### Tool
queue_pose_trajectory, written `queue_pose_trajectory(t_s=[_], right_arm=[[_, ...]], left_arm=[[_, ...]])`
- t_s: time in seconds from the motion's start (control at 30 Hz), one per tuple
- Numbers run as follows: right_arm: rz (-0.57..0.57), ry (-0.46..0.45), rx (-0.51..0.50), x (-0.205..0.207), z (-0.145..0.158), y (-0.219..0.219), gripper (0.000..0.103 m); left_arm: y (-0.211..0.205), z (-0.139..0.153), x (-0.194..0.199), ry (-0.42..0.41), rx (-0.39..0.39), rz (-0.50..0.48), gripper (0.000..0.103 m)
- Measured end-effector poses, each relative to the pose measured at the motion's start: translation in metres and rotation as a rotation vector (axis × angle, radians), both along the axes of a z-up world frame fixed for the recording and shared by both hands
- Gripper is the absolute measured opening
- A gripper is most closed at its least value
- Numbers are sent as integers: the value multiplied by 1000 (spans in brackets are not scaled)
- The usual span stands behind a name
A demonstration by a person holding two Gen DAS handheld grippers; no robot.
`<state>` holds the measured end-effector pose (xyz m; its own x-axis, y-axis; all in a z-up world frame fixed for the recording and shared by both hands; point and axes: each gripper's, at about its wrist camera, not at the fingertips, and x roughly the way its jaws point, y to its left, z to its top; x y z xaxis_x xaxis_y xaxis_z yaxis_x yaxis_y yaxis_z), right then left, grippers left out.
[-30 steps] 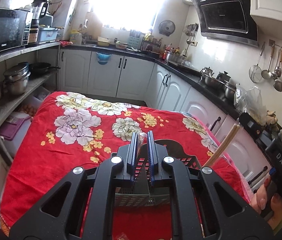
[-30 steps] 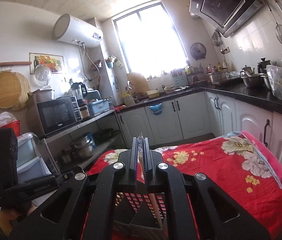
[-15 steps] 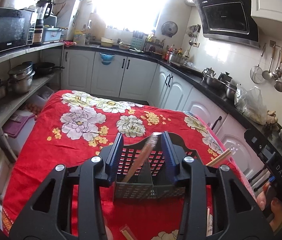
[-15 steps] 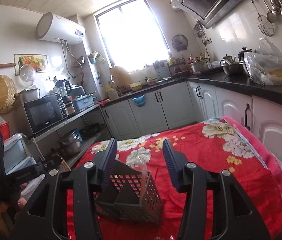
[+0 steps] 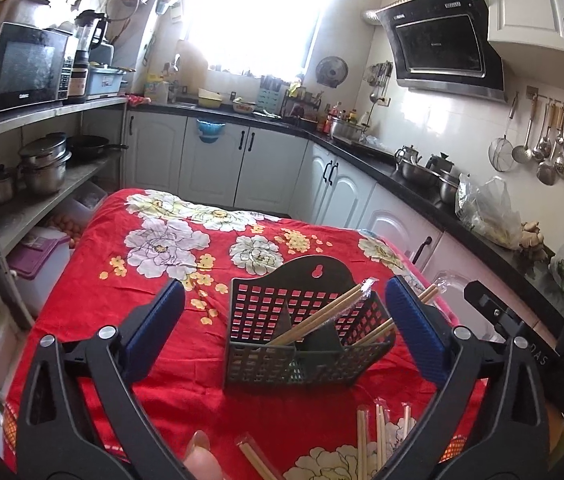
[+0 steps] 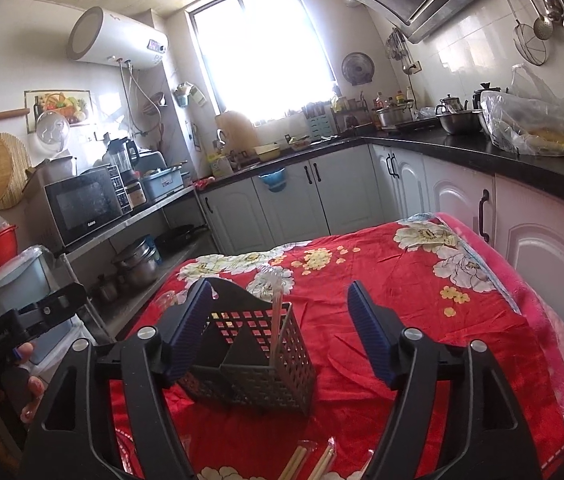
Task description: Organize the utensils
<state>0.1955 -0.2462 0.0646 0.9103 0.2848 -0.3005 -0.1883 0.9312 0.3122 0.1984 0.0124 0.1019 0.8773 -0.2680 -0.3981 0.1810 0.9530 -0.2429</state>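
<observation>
A black perforated utensil basket (image 5: 305, 340) stands on the red flowered tablecloth (image 5: 154, 288). One wrapped pair of chopsticks (image 5: 321, 314) leans in it, and a second pair (image 5: 385, 326) leans at its right end. My left gripper (image 5: 283, 328) faces the basket with its jaws opening wide and its blue pads (image 5: 154, 328) touching nothing. In the right wrist view the basket (image 6: 250, 364) sits low and left of centre, with a wrapped pair (image 6: 276, 312) standing inside. My right gripper (image 6: 280, 330) has its jaws opening too, with nothing gripped between them.
Several loose wrapped chopsticks (image 5: 377, 436) lie on the cloth at the near edge, also visible from the right (image 6: 321, 460). White cabinets (image 5: 345, 196) run along the far and right sides. A shelf with pots (image 5: 42, 168) and a microwave (image 5: 22, 68) stands on the left.
Both grippers were shut on wrapped chopsticks above the basket. Both have opened, the chopsticks now rest in the basket, and both grippers have drawn back from it.
</observation>
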Motion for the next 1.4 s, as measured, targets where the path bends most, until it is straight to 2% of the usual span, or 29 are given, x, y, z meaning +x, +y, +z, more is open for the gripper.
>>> queue_pose_trajectory(t_s=[0.23, 0.77, 1.4], right_arm=[[22, 8, -9, -11, -1, 3, 74], [57, 48, -52, -35, -10, 5, 75], [107, 118, -86, -48, -31, 9, 75]], left_arm=[[5, -2, -10, 4, -10, 2, 92], [13, -18, -31, 41, -29, 0, 92], [18, -47, -45, 129, -33, 3, 92]])
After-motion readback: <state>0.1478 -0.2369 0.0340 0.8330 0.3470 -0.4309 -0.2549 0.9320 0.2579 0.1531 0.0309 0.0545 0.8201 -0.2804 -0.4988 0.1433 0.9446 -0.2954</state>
